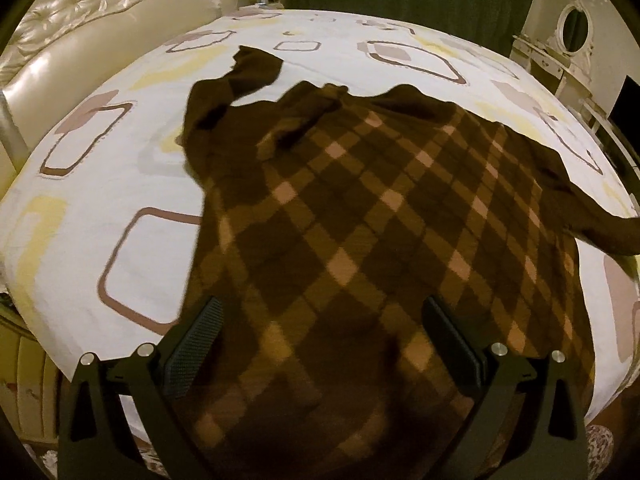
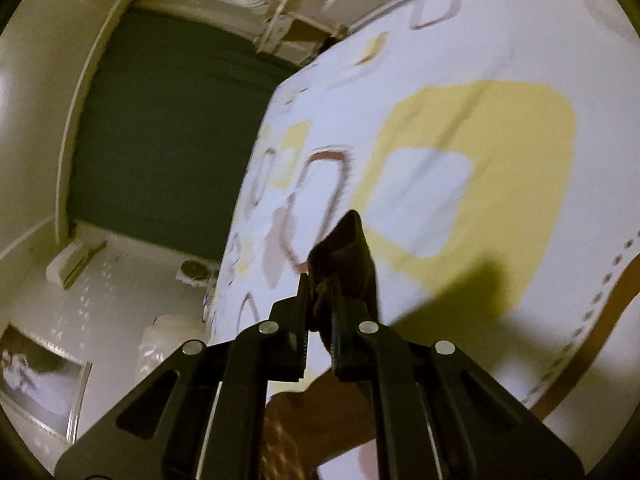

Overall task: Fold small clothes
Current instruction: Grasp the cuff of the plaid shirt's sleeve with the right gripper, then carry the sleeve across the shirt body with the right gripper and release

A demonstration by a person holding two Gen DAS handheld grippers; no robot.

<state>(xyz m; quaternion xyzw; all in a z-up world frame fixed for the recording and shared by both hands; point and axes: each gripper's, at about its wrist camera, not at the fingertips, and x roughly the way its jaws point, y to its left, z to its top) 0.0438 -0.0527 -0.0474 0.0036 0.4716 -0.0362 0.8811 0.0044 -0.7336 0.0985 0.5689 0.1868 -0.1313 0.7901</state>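
A brown sweater [image 1: 360, 220] with a tan diamond check lies spread on the bed [image 1: 120, 220], which wears a white sheet printed with yellow and brown squares. One sleeve [image 1: 248, 72] lies crumpled toward the far side near the headboard [image 1: 80, 28]; the other [image 1: 600, 228] trails off to the right.

My left gripper [image 1: 320, 344] hovers over the near part of the body, jaws wide apart, holding nothing. My right gripper [image 2: 320, 304] is tilted, with the bed filling the right half of its view; its jaws are clamped together on a bunched piece of dark brown fabric, which pokes out past the tips. I judge this to be the end of the right sleeve, though I cannot confirm that.

The knit looks soft, limp and fairly light, so it should drape and sag wherever it is unsupported, and may stretch if tugged. Best holds, I think, are the firmer edges: cuffs, hem corners and shoulder seams, pinched through both layers.
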